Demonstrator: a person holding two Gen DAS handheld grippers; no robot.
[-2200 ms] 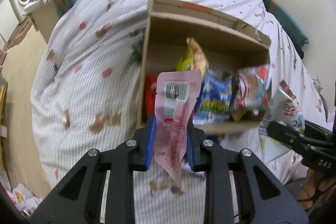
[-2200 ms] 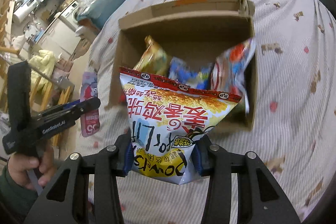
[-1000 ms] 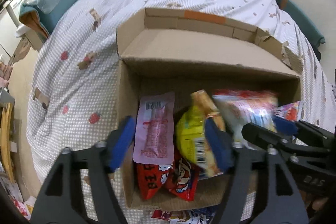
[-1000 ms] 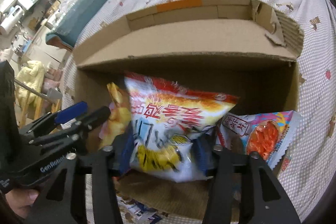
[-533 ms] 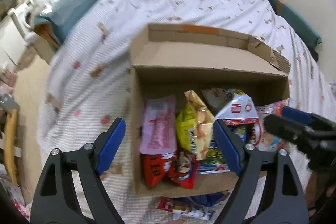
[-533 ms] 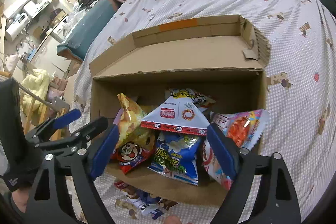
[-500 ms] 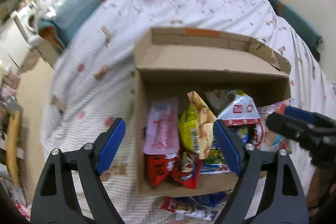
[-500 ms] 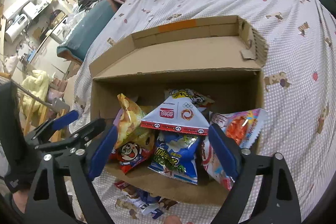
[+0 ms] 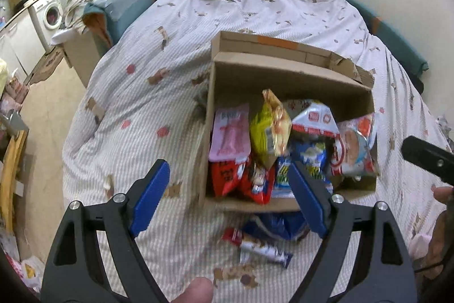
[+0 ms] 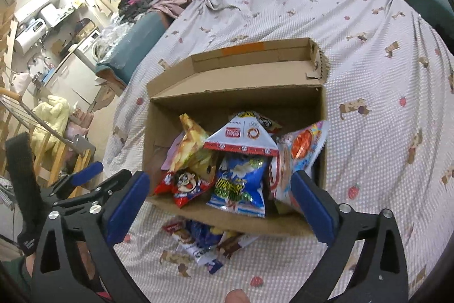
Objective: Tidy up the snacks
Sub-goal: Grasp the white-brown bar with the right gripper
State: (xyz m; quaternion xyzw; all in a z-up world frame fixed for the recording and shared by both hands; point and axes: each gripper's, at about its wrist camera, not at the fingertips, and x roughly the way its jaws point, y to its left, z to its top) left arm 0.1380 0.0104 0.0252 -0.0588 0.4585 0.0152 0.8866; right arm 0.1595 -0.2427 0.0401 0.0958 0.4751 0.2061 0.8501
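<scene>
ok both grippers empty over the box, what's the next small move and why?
Probably lower the left gripper toward the loose snack packets lying on the bedspread just in front of the cardboard box. Its jaws are open with nothing between them; the right gripper is opening, also empty, and those packets remain outside the box.
</scene>
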